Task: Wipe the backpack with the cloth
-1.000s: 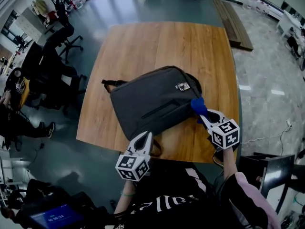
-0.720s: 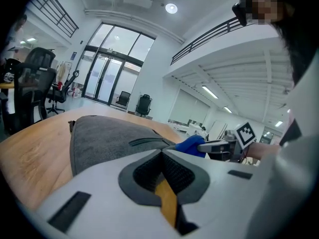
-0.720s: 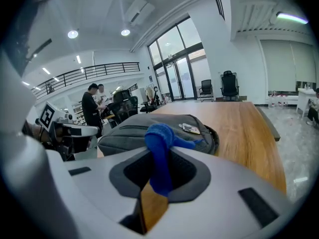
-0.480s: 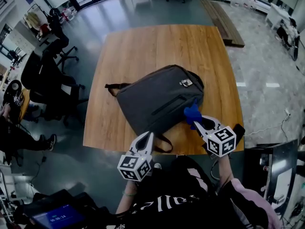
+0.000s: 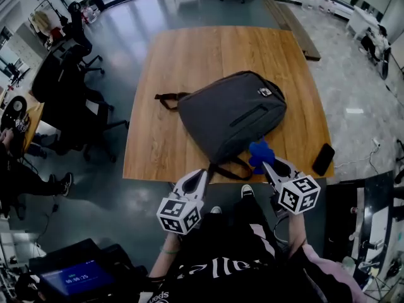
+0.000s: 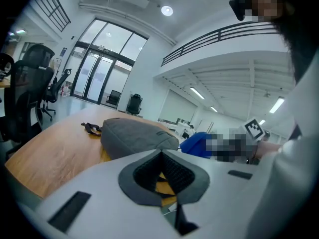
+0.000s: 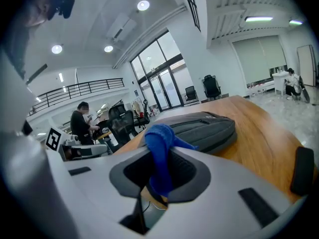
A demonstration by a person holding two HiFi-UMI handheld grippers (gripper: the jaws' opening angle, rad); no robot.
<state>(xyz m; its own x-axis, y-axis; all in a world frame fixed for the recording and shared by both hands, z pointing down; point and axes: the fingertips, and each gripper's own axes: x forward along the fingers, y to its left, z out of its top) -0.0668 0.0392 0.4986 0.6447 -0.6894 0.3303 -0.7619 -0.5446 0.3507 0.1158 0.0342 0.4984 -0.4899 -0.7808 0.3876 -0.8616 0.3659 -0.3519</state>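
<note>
Honestly, my right claw (image 5: 270, 166) pinches the cloth (image 5: 259, 151) while my left claw (image 5: 197, 177) sits pressed together and empty, so wiping may shove the unheld backpack (image 5: 230, 113).

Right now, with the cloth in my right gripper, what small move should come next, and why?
Probably ease the right gripper forward and left until the blue cloth lies on the backpack. The cloth is clamped in its jaws, yet it sits beside the bag's near end by the table edge, apparently off the fabric.

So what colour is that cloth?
The cloth is bright blue, clearest in the right gripper view.
</note>
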